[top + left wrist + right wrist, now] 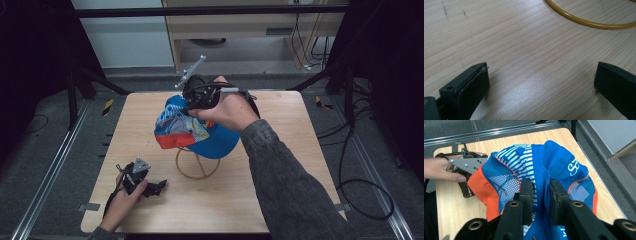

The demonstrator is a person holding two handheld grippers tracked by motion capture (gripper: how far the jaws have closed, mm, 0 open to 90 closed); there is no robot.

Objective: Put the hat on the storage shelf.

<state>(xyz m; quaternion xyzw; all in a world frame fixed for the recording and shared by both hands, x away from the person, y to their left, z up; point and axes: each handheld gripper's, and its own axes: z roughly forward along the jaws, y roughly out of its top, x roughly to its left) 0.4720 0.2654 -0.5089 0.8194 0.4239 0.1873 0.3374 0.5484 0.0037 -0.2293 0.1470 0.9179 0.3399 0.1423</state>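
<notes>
Right gripper [541,195] pinching blue cap [554,162], left gripper [541,82] spread over table [524,50]

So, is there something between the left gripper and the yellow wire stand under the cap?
Nothing visible. The left gripper is open and low over bare table, and the wire stand's ring lies ahead. The cap sits above in the right gripper.

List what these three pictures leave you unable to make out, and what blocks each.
- Wire stand: its top is hidden under the cap, high view.
- Right gripper: its fingertips are buried in cap fabric, right gripper view.
- Yellow ring: cut off by the top edge, left gripper view.
</notes>
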